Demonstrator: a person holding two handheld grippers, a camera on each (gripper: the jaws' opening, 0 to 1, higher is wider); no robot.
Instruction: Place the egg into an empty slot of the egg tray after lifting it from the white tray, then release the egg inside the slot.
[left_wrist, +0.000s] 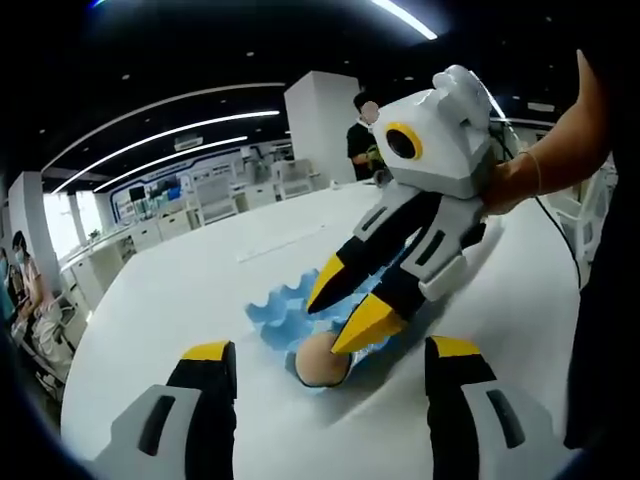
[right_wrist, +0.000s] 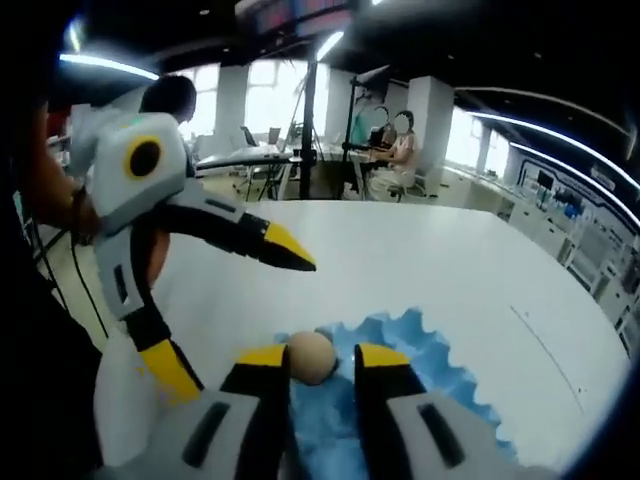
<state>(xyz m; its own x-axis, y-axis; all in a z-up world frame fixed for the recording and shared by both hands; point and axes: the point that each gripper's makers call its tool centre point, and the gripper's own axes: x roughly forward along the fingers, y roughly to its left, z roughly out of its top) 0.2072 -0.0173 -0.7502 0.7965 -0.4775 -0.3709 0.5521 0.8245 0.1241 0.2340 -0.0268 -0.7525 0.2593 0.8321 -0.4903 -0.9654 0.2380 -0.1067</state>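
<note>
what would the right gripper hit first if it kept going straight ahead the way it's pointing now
Most likely the egg, which sits just ahead between the right gripper's yellow-tipped fingers, over the blue egg tray. Whether the fingers already touch it is unclear.

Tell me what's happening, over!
Right gripper open over blue egg tray, egg sitting between its tips. Left gripper open, hovering alongside. Nothing blocking.

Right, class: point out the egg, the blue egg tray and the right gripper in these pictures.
egg (right_wrist: 311, 357), right gripper view, on its rounded front.
blue egg tray (right_wrist: 420, 352), right gripper view, on a bare ridged part right of the egg.
right gripper (left_wrist: 340, 308), left gripper view, between its two yellow tips.
</note>
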